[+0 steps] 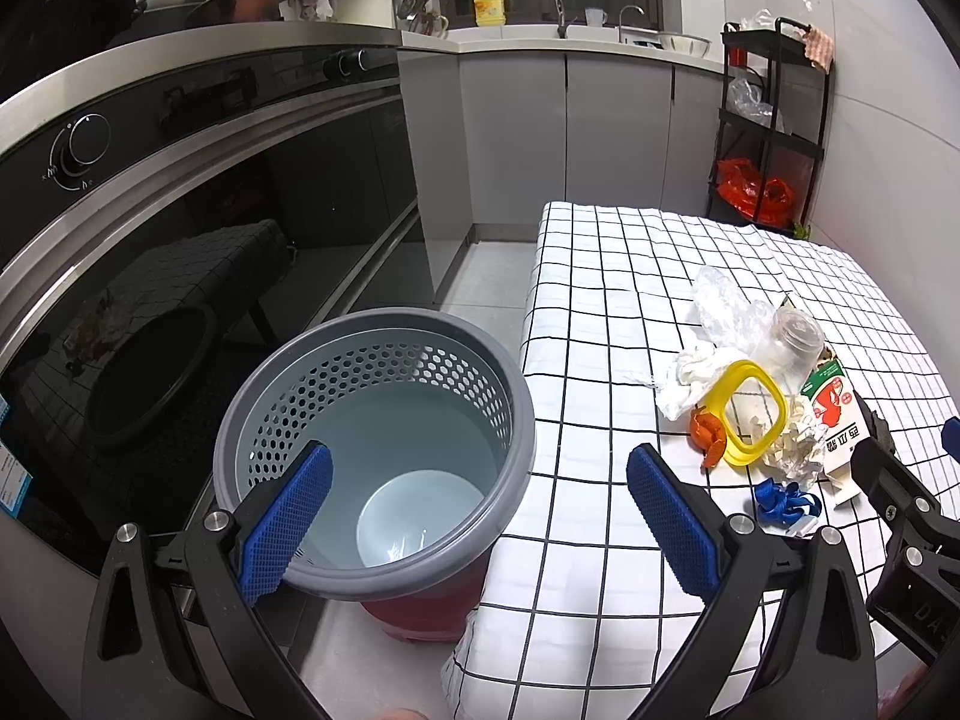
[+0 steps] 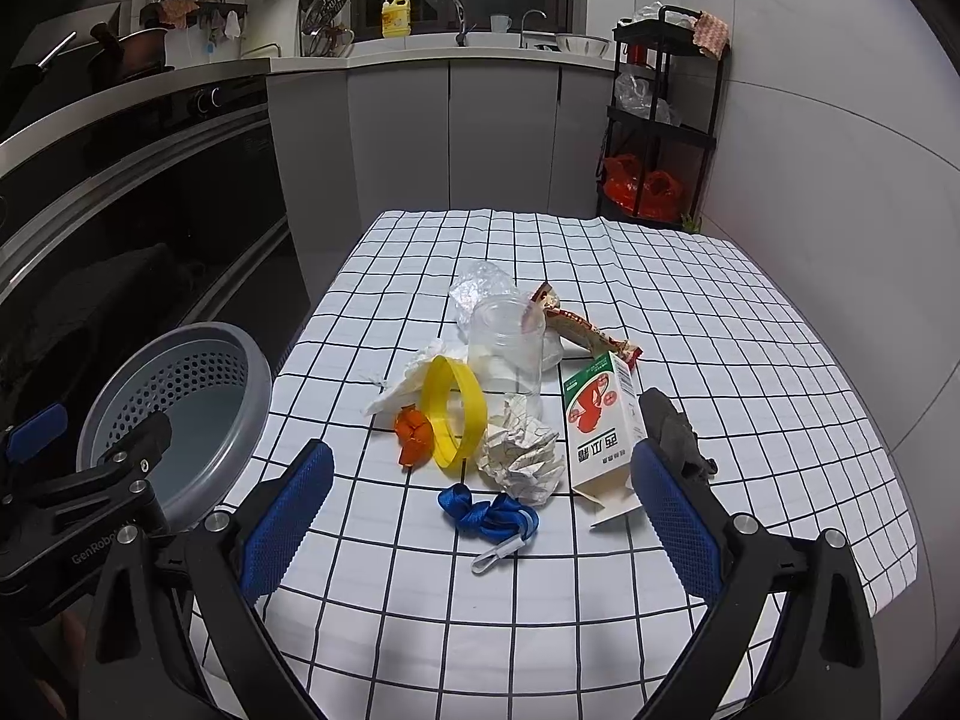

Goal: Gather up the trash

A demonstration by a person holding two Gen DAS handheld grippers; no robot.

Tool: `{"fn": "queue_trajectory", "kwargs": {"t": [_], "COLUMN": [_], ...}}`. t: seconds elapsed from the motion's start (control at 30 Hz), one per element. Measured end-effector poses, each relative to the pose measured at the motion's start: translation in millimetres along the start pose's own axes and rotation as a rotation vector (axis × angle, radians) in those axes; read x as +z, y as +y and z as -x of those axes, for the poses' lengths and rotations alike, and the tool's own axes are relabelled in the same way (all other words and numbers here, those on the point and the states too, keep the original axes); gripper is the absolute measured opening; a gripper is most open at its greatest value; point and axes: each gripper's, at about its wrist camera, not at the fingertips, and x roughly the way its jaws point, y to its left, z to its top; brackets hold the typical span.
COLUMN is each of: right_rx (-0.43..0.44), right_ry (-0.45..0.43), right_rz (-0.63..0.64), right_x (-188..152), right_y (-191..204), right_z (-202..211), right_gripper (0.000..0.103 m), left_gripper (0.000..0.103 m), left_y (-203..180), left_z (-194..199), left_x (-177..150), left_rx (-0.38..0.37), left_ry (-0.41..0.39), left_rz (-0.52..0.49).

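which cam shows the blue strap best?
Right wrist: the blue strap lies unobstructed on the checked cloth, white clip visible, ahead of the open right hand-held gripper. Left wrist catches the strap near the edge, partly hidden behind a gripper finger.

One bin point(image 2: 180, 420), one carton point(image 2: 600, 420), one yellow ring point(image 2: 453, 414).

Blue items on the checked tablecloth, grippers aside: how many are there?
1. A blue strap with a white clip lies at the near edge of the trash pile, just in front of the crumpled paper ball. Others could be hidden under the pile.
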Motion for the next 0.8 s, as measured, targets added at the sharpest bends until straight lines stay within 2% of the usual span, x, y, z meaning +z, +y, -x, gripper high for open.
{"fn": "queue_trajectory", "kwargs": {"t": [0.3, 0.8], "right_rx": [0.001, -0.001], "right_ry": [-0.008, -0.083], "right_rz": [-0.003, -0.006], "right_x": [0.2, 4.0], "right_y": [-1.1, -2.6], "right_z": [1.8, 17.0], "right_gripper": [0.095, 0.095], "left_gripper": [0.097, 0.097], "left_y": [0.0, 2.3], "left_z": [1.9, 19.0], "left_x": [0.4, 1.0], "left_rx": [-0.001, -0.009], "left_ry": [-0.010, -0.113], "left_rz": [0.000, 0.014]}}
